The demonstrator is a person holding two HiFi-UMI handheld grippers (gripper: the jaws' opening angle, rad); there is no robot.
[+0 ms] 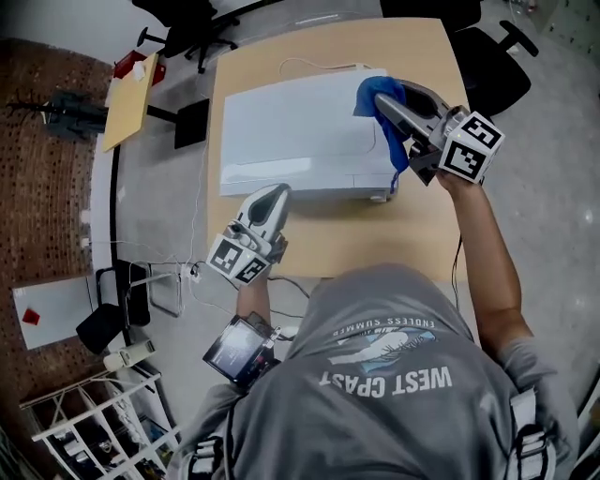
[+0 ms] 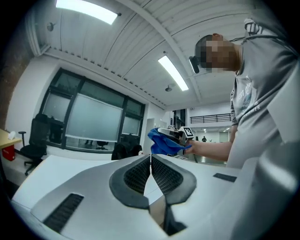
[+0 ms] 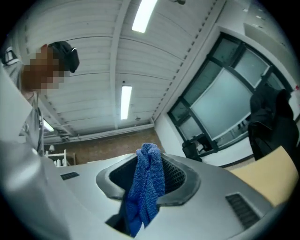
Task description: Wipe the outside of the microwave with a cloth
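While the left gripper (image 1: 275,194) sits clenched and empty at the near edge of the white microwave (image 1: 291,131), the microwave lies on the wooden table (image 1: 422,234), its long axis running nine to three o'clock. At its two o'clock corner, the right gripper (image 1: 382,101), pointing toward ten o'clock, clamps the blue cloth (image 1: 373,91).

Bright, even light from ceiling strips (image 2: 86,10), soft shadows. Heavy fisheye bending and dark vignetted corners in all views. Top of microwave (image 1: 291,127) nearly blown out white; head view slightly soft.
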